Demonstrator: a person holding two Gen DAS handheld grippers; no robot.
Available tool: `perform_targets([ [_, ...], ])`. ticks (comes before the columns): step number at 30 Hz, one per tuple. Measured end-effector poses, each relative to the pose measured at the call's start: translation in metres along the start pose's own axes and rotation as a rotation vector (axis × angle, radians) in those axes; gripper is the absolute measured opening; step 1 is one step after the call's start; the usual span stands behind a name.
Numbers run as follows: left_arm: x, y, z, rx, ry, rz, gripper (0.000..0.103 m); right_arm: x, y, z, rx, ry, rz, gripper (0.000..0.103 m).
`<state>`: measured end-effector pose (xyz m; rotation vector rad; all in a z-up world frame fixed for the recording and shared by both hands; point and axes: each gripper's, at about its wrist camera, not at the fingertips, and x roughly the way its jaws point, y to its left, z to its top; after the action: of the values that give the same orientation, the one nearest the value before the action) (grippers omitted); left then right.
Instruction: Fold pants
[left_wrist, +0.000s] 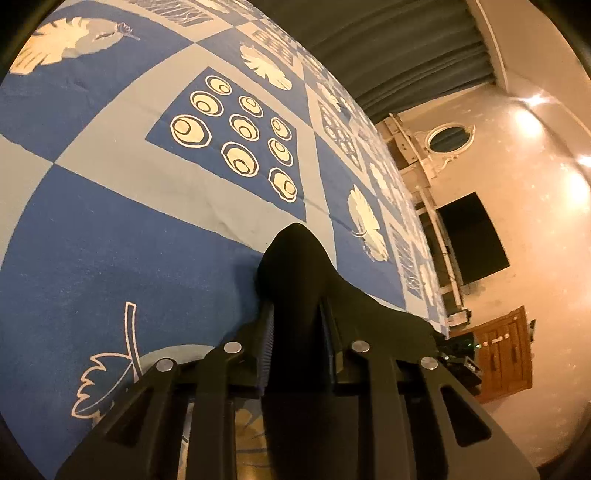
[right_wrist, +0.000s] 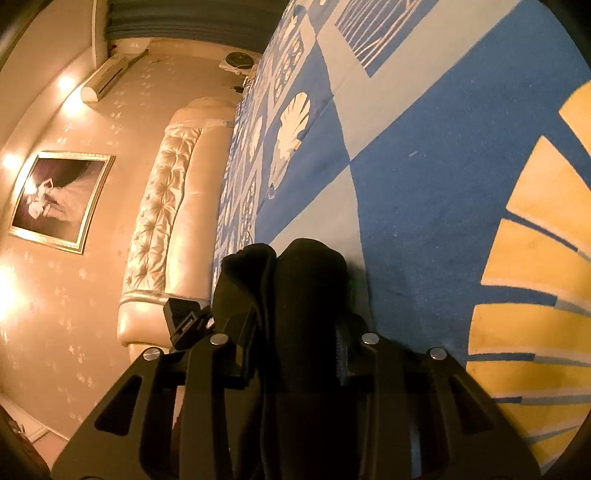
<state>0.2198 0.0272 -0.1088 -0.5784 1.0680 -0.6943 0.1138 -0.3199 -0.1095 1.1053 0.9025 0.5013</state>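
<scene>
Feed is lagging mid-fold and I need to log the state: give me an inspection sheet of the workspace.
Surface: blue patterned bedspread, fairly flat.
Job's things: black pants, bunched in both grippers; the rest is out of view.
Clutter: nothing seen on the bedspread.
Grippers: left gripper shut on pants; right gripper shut on pants.
Cables: wires by the TV.
Surroundings: tufted headboard, framed picture, curtain, wooden cabinet.
</scene>
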Motion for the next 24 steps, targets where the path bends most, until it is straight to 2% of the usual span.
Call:
perform_targets([
  [2,-0.005,-0.003,0.0,0.015,-0.008,0.003,0.029,-0.003,0.007,0.0,-0.022,-0.001,-0.011,0.043],
  [3,-0.006,-0.001,-0.001,0.007,-0.011,-0.005,0.037,-0.009,0.009,0.0,-0.02,-0.021,-0.015,0.052],
  [4,-0.011,0.003,-0.001,-0.019,-0.011,-0.028,0.054,-0.018,0.011,0.0,-0.015,-0.057,-0.02,0.063],
  [6,-0.02,0.014,-0.001,-0.071,-0.011,-0.082,0.074,-0.029,0.012,0.002,-0.012,-0.084,-0.039,0.073],
  [7,-0.026,0.021,0.0,-0.09,-0.016,-0.124,0.074,-0.032,0.011,0.003,-0.013,-0.083,-0.049,0.074],
  [10,-0.029,0.034,0.004,-0.128,0.012,-0.178,0.074,-0.028,0.008,0.011,-0.002,-0.048,-0.06,0.078],
  [13,-0.02,0.031,0.01,-0.135,0.044,-0.213,0.075,-0.01,0.015,0.02,-0.034,0.015,-0.064,0.085],
  [15,-0.007,0.021,0.013,-0.117,0.083,-0.226,0.075,0.007,0.021,0.025,-0.05,0.073,-0.029,0.089],
  [18,0.015,0.003,0.016,-0.061,0.131,-0.194,0.075,0.026,0.028,0.028,-0.058,0.115,-0.025,0.089],
  [20,0.022,-0.005,0.017,-0.016,0.144,-0.162,0.074,0.028,0.03,0.029,-0.069,0.12,-0.034,0.083],
  [22,0.026,-0.005,0.018,0.005,0.155,-0.115,0.041,0.027,0.023,0.028,-0.05,0.124,-0.061,0.053],
  [23,0.028,-0.001,0.019,-0.008,0.163,-0.104,0.038,0.027,0.018,0.027,-0.035,0.124,-0.061,0.048],
  [24,0.028,0.004,0.019,-0.031,0.159,-0.129,0.033,0.026,0.014,0.027,-0.028,0.122,-0.044,0.043],
])
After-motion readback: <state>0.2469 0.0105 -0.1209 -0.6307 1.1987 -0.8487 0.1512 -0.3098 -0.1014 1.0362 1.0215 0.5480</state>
